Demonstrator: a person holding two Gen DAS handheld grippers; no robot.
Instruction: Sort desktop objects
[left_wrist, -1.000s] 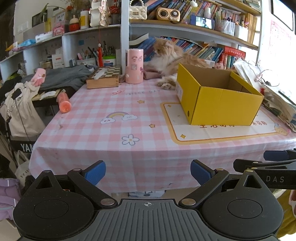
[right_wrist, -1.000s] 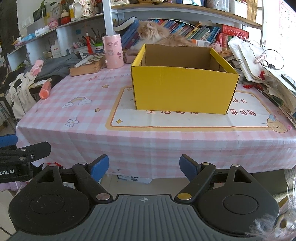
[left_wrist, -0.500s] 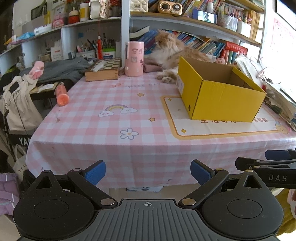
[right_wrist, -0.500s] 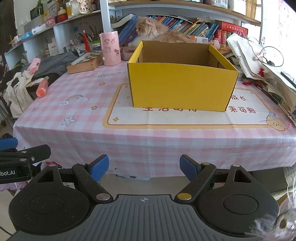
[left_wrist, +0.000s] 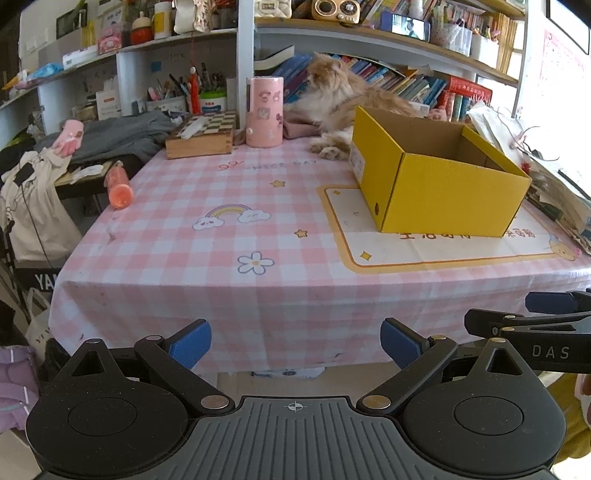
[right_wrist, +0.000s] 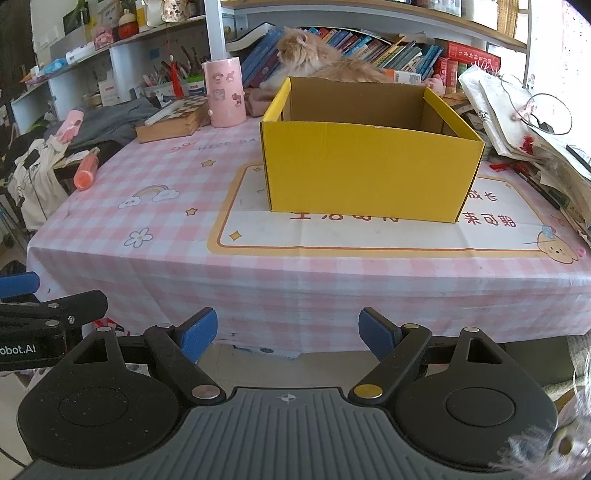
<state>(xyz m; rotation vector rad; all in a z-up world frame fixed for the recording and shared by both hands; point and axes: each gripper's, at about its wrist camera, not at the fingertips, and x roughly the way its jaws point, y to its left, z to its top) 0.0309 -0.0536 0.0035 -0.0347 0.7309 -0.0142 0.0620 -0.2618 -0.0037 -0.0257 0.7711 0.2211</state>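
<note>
Nearest, both tools hang short of the desk's front edge: the left gripper (left_wrist: 295, 341) and the right gripper (right_wrist: 288, 332) each have their blue pads spread wide with nothing between them. The desk (left_wrist: 177, 266) wears a pink checked cloth that drapes over the front edge. On its right half lies a cream mat with an orange border (right_wrist: 369, 236), and on that mat stands an open yellow cardboard box (right_wrist: 369, 166), its inside bare as far as can be seen. At the desk's left edge an orange bottle (left_wrist: 119, 184) lies on its side. Toward the far edge sit a wooden chessboard box (left_wrist: 201, 134) and, just beside it, an upright pink cylinder with stickers (left_wrist: 264, 112). Behind the yellow box a ginger cat (left_wrist: 340, 96) lies at the far edge, before crowded bookshelves (left_wrist: 424, 85). Papers are heaped along the right edge (right_wrist: 517, 122).
</note>
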